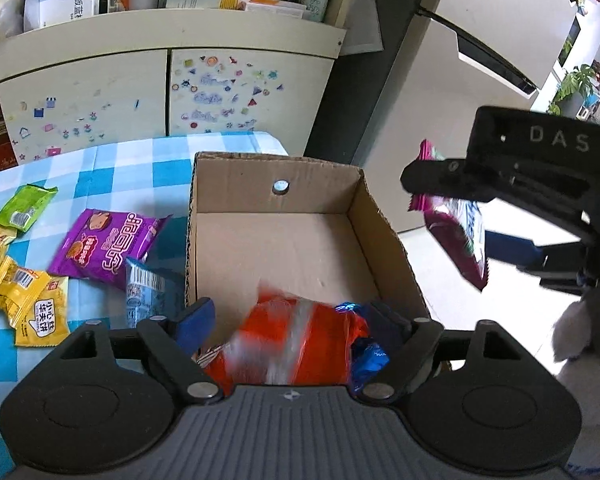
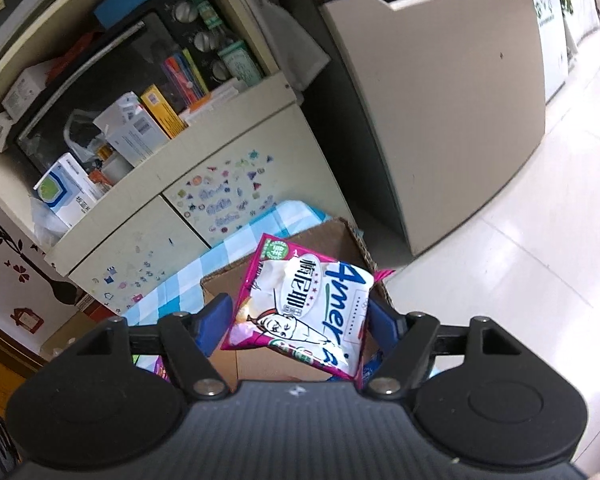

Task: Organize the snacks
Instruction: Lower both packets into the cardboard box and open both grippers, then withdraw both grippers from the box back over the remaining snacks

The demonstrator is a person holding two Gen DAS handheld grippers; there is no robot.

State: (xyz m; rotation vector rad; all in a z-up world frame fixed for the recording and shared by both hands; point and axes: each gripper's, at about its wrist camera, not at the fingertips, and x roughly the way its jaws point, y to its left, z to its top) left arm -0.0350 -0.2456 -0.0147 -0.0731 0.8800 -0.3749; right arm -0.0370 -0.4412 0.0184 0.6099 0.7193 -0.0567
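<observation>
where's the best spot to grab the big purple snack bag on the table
Grip the purple snack bag by its near-right crimped edge, coming from above with the left hand-held gripper. It lies flat on the checked tablecloth, so only a thin seam fits between the fingers. That corner sits beside the cardboard box and overlaps a blue packet.

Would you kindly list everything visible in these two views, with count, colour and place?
cardboard box: one, brown, on the table's right side
orange packet: one, blurred, between the left gripper's fingers over the box
blue wrapper: one, beside the orange packet
magenta-white packet: one, in the right gripper
purple packet: one, on the checked cloth
green packet: one, far left
yellow packets: several, left edge
cabinet: one, cream, stickered, behind the table
left gripper: black
right gripper: black
</observation>
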